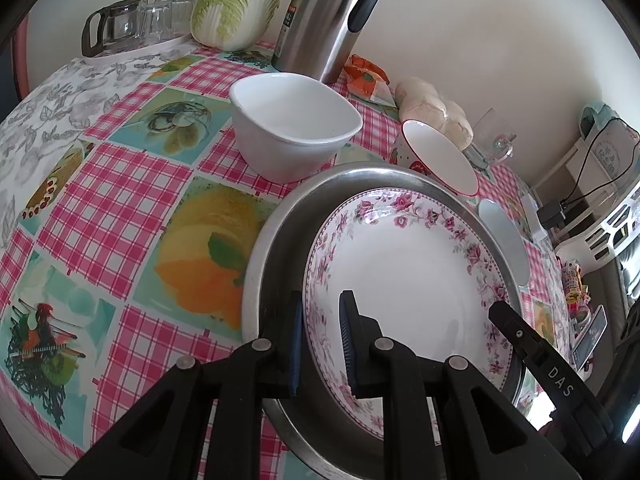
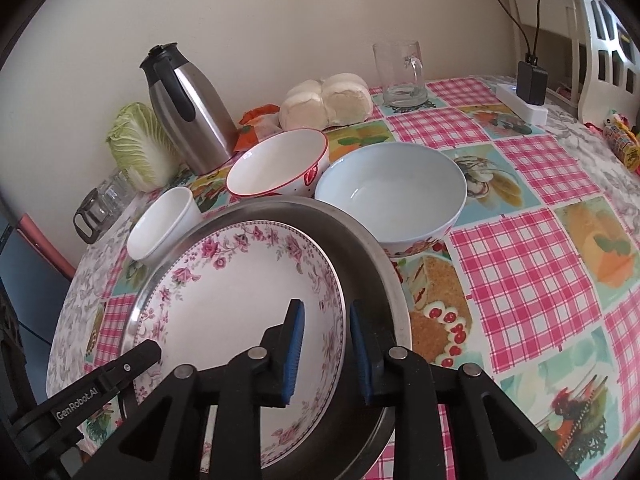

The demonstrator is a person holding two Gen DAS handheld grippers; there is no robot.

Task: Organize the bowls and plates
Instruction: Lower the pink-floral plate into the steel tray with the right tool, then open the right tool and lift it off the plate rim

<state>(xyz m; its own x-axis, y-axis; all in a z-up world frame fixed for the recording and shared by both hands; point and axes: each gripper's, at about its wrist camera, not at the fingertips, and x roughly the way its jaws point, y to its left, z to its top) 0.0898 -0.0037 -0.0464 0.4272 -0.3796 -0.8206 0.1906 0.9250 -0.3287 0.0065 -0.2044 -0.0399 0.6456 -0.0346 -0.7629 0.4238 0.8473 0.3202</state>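
Observation:
A floral-rimmed white plate (image 1: 408,280) (image 2: 240,280) lies inside a steel pan (image 1: 280,240) (image 2: 360,248). My left gripper (image 1: 320,344) straddles the plate's left rim, one finger outside and one inside, jaws a little apart. My right gripper (image 2: 326,352) straddles the plate's right rim the same way. A white square bowl (image 1: 294,124) (image 2: 164,224), a red-rimmed bowl (image 1: 440,156) (image 2: 280,164) and a pale blue bowl (image 1: 504,236) (image 2: 396,196) stand behind the pan.
A steel thermos (image 1: 328,16) (image 2: 188,108), cabbage (image 1: 236,0), glass jug and tumblers (image 1: 132,24), bagged buns (image 2: 326,100), a glass mug (image 2: 400,76) and a charger (image 2: 528,96) line the back of the checked tablecloth (image 1: 132,200).

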